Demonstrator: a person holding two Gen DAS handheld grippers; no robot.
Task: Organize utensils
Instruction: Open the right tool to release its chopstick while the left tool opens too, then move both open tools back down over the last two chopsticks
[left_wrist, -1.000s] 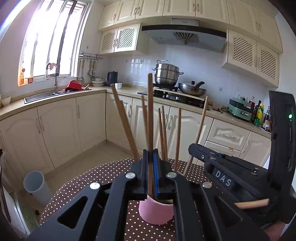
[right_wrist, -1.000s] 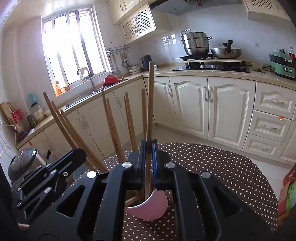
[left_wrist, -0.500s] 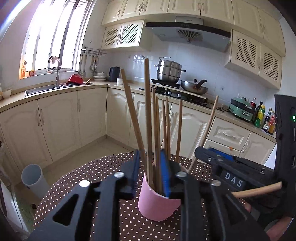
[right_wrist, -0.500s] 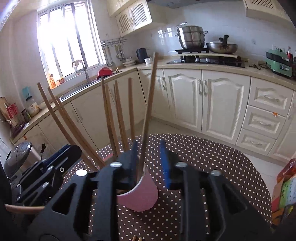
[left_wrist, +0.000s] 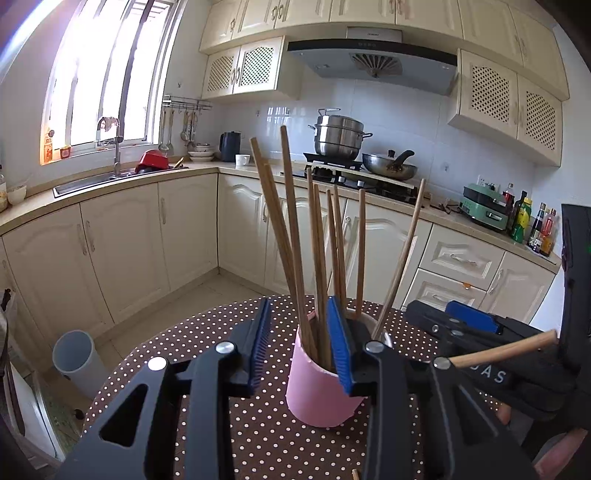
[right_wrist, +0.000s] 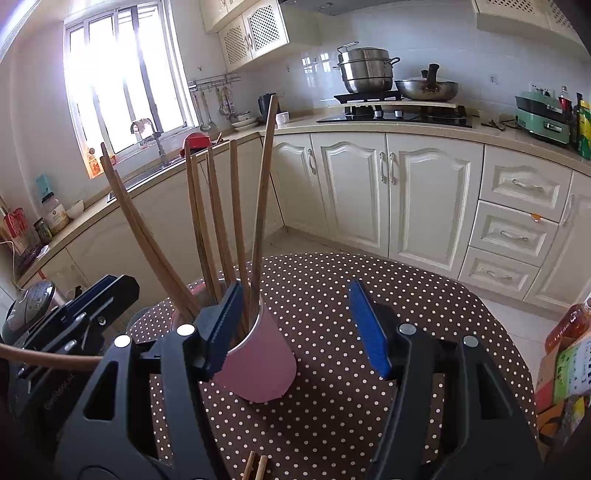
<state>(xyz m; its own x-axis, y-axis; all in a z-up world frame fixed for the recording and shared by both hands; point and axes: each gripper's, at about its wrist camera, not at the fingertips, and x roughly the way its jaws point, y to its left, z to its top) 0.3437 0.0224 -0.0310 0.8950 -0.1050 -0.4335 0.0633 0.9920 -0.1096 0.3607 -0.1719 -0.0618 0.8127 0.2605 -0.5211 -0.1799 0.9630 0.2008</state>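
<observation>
Underneath, polka-dot tablecloth (right_wrist: 332, 295); kitchen cabinets (right_wrist: 406, 195) behind.

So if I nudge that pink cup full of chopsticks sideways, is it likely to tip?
Probably, yes. The pink cup is narrow and short, while the chopsticks rise far above its rim and fan outward, so it looks top-heavy. It also appears tilted in the right wrist view, though the fisheye may exaggerate that. On the polka-dot tablecloth it may catch rather than slide.
</observation>
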